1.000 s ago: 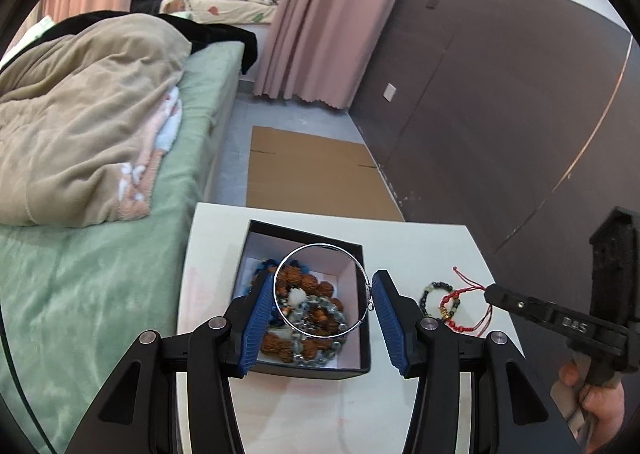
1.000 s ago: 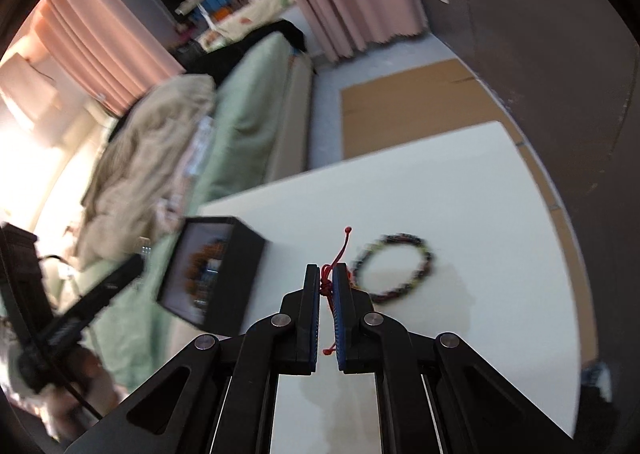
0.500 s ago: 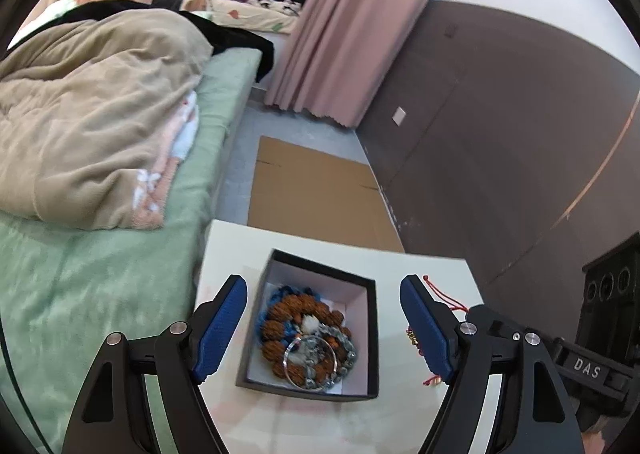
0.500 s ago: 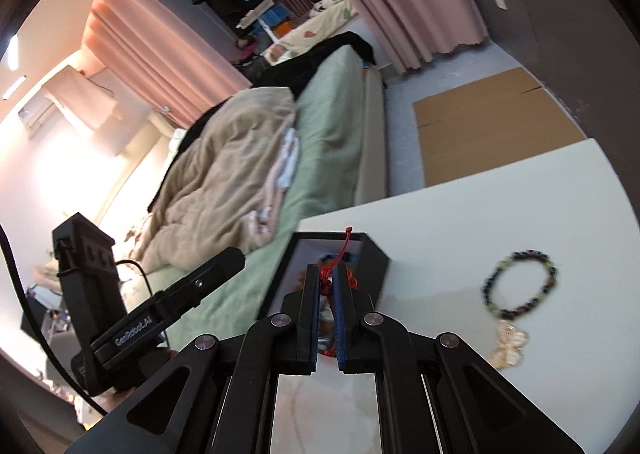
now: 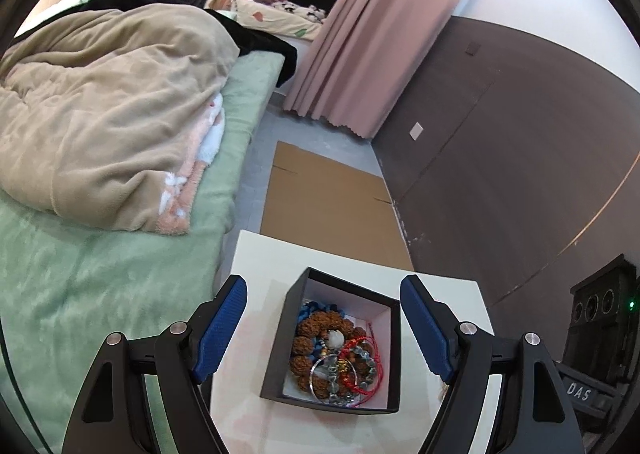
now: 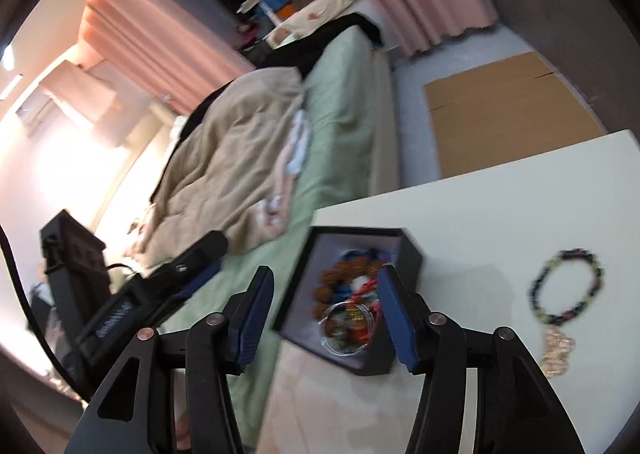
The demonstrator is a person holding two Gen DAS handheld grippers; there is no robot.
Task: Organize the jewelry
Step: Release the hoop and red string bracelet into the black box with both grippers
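Observation:
A black box (image 5: 292,334) with a white lining stands on the white table (image 5: 256,266). In it lie brown bead bracelets (image 5: 320,324), a silver bangle (image 5: 320,374) and a red cord bracelet (image 5: 360,366). My left gripper (image 5: 324,328) hovers open over the box with nothing between its blue pads. My right gripper (image 6: 326,306) hangs over the same box (image 6: 412,258), its jaws opening and empty; the red cord bracelet (image 6: 366,286) lies below in the box. A dark bead bracelet (image 6: 568,288) with a gold charm (image 6: 558,350) lies on the table to the right.
A bed with a green sheet (image 5: 100,294) and a beige blanket (image 5: 100,113) runs along the table's left edge. Flat cardboard (image 5: 324,197) lies on the floor beyond the table. A dark wall panel (image 5: 500,153) stands to the right.
The left gripper let go of the silver bangle, which now lies in the box, and opened wide. The right gripper carried the red cord bracelet left over the box and released it there.

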